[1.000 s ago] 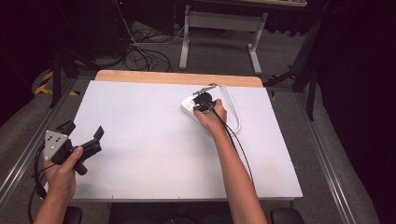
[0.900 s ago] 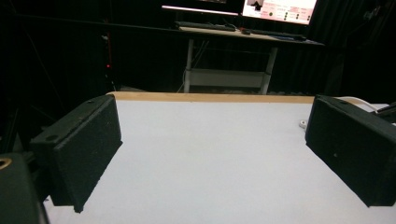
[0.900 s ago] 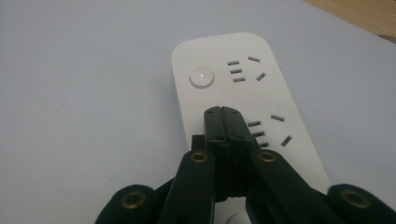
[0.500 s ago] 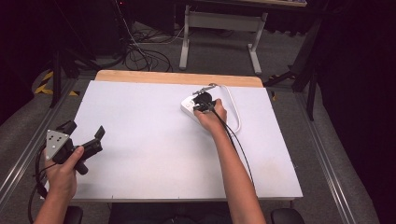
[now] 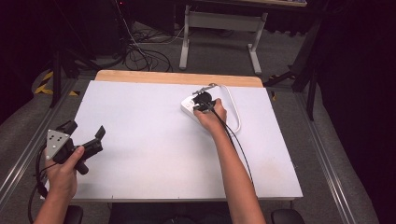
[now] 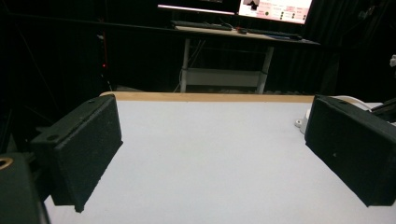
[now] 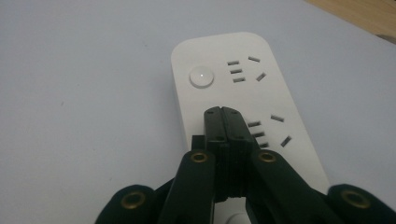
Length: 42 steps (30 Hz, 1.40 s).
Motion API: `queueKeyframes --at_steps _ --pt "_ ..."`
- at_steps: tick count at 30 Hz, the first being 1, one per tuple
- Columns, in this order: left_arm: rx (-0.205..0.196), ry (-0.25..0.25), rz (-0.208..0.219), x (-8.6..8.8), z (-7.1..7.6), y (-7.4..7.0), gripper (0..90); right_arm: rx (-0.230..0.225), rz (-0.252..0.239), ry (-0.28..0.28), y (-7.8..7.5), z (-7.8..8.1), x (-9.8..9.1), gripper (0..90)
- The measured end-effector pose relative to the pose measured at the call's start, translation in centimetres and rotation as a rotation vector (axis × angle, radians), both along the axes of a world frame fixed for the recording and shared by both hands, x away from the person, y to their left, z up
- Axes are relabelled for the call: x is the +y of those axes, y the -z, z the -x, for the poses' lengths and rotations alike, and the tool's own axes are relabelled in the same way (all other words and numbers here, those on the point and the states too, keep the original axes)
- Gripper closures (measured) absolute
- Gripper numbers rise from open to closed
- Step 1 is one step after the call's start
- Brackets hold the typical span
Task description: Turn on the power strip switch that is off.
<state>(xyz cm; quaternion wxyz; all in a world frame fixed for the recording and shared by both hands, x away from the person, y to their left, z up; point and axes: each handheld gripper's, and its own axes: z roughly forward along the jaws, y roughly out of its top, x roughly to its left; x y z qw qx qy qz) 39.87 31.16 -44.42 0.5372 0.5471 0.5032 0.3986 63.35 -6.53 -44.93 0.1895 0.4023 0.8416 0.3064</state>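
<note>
Now the right gripper point(image 7: 222, 111), jaws pressed together, hangs over the white power strip point(image 7: 243, 88) at the far right of the worktop point(image 5: 140, 140), while the left gripper point(image 5: 86, 135) rests near left, jaws wide apart.

white table point(image 5: 140, 121) bears a power strip point(image 7: 243, 93).
</note>
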Motion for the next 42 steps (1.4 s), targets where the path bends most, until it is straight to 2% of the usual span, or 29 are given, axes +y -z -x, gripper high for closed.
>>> queueKeyframes --at_steps 4,8,14,23,25,29,31,32,35,42 --pt "0.002 -0.002 0.005 0.0 0.0 0.0 4.5 0.009 0.003 -0.003 -0.1 -0.1 0.0 90.0" --pt "0.005 -0.003 0.007 0.1 0.0 0.1 4.5 0.029 -0.025 -0.001 -0.3 -0.3 -0.3 90.0" --pt "0.005 -0.003 0.006 0.1 -0.1 0.1 4.5 0.008 -0.007 -0.005 -0.2 -0.2 -0.1 90.0" --pt "0.003 -0.005 0.005 0.2 0.0 0.0 4.6 0.016 -0.020 -0.002 -0.3 -0.2 -0.3 90.0" --pt "0.000 -0.008 0.007 0.3 0.0 0.0 4.6 0.004 -0.046 -0.009 -0.4 -0.2 -0.3 90.0" --pt "0.000 -0.008 0.009 0.3 0.0 0.1 4.7 -0.062 -0.095 -0.023 -1.1 0.0 -0.5 89.6" --pt "0.000 -0.008 0.008 0.3 0.0 0.1 5.0 -0.106 -0.109 -0.041 -1.7 0.1 -0.5 69.4" --pt "0.002 -0.008 0.006 0.3 0.1 0.0 5.1 -0.125 -0.106 -0.043 -1.9 0.1 -0.6 66.5" --pt "0.000 -0.010 0.007 0.3 0.1 0.1 5.4 -0.151 -0.102 -0.080 -2.5 0.5 -0.9 67.4" --pt "0.000 -0.012 0.003 0.4 0.0 0.1 5.4 -0.199 -0.158 -0.115 -3.6 1.8 -2.1 67.5"
